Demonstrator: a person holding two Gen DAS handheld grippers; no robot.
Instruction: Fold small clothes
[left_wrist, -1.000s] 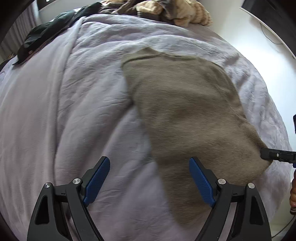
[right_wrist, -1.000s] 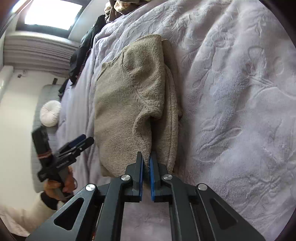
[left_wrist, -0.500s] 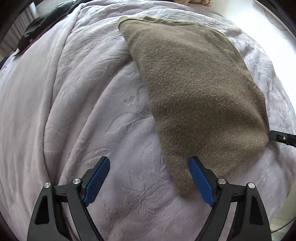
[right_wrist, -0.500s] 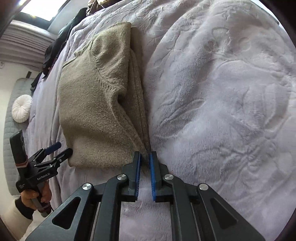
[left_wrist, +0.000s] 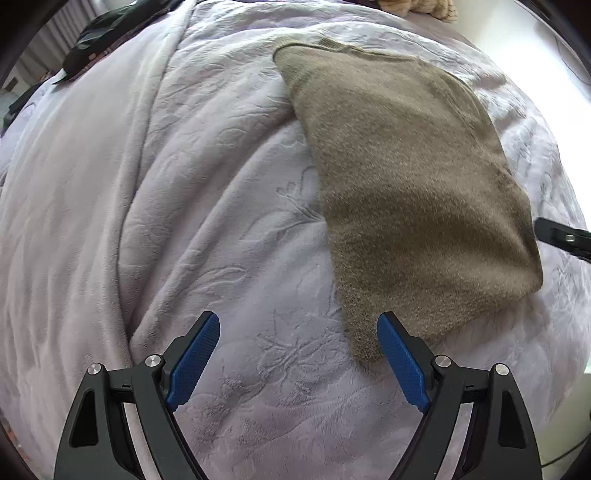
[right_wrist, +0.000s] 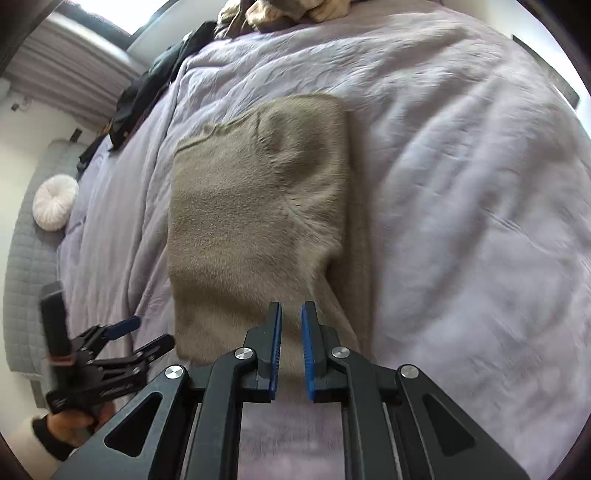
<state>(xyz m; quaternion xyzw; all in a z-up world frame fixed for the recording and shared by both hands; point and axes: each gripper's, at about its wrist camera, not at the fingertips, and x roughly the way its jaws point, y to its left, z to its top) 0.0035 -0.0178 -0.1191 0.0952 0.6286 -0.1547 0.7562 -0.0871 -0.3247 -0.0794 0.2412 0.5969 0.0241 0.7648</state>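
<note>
A taupe knit sweater lies folded lengthwise on the lilac blanket. My left gripper hangs open above the blanket, with the sweater's near corner just inside its right finger and nothing gripped. In the right wrist view the sweater shows a sleeve folded over its body. My right gripper hovers over the sweater's near edge; its jaws are opening, with a narrow gap and no cloth pinched between the pads. The left gripper is at the sweater's lower left, held by a hand. The right gripper's tip pokes in beside the sweater's right edge.
Dark clothes and a beige heap lie at the far end of the bed. A white round cushion rests on a grey quilted mat beside the bed. White floor lies past the bed's right edge.
The right gripper held the sweater's near edge a second ago; its pads have parted and come off the cloth. The left gripper slid along the bed, still open.
</note>
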